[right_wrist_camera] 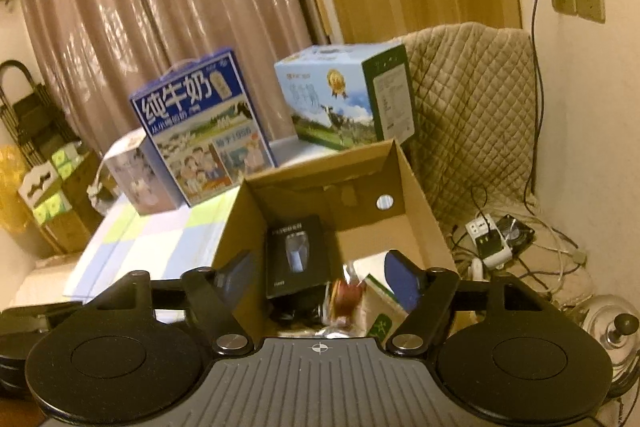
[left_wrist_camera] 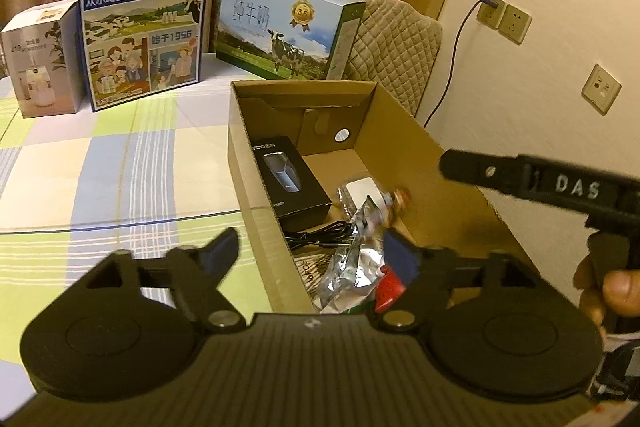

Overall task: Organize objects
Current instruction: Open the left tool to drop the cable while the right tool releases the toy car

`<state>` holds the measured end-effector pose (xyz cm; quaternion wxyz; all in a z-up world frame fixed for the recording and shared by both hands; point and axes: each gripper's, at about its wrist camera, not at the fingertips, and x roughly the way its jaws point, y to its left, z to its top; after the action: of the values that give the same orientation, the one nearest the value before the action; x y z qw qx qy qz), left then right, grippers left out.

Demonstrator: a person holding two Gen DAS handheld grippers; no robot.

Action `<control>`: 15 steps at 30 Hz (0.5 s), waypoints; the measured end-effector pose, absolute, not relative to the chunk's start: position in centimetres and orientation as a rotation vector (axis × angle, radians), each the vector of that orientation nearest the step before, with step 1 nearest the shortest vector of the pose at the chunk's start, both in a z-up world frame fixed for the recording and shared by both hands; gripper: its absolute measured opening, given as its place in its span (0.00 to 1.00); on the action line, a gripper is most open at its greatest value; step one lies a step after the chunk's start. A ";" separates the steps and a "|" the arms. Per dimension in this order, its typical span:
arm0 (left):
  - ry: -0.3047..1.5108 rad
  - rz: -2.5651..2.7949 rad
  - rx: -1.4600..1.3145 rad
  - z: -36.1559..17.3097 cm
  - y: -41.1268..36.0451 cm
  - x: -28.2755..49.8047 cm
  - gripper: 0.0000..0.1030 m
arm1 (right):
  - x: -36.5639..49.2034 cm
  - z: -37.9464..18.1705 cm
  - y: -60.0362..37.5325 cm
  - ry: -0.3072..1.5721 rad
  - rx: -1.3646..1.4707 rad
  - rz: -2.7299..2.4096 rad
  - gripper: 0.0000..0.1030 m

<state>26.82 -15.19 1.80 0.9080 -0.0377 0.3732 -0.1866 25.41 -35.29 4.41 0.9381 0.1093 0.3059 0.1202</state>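
Note:
An open cardboard box [left_wrist_camera: 404, 147] stands on the checked tablecloth [left_wrist_camera: 100, 167]. Inside it lie a black product box [left_wrist_camera: 292, 183], a coiled black cable [left_wrist_camera: 320, 239], a crumpled silver foil pouch [left_wrist_camera: 360, 263] and a clear packet with a white label [left_wrist_camera: 356, 191]. My left gripper [left_wrist_camera: 312, 255] hangs open over the box's near left corner, its right finger close to the pouch. My right gripper [right_wrist_camera: 320, 275] is open above the same box [right_wrist_camera: 416, 211], looking down on the black product box [right_wrist_camera: 296, 255] and a reddish-brown item [right_wrist_camera: 348, 295]. A hand [left_wrist_camera: 612, 291] holds the black DAS-marked bar [left_wrist_camera: 560, 187] at the right.
At the table's back stand a dark blue milk carton [left_wrist_camera: 144, 23], a light blue milk carton [left_wrist_camera: 288, 27] and a white box [left_wrist_camera: 40, 59]. A quilted chair cover [left_wrist_camera: 396, 43] sits behind the box. Wall sockets [left_wrist_camera: 504, 17], a floor power strip [right_wrist_camera: 488, 239] and cables lie right.

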 end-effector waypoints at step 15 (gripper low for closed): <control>0.703 -0.343 -0.063 3.9 -13.5 20.4 0.99 | 19.1 6.2 -35.5 0.671 0.149 0.196 0.67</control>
<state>20.43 -13.54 3.90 0.9240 -0.0307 0.3424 -0.1673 19.12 -35.54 6.20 0.9368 0.0731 0.3284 0.0959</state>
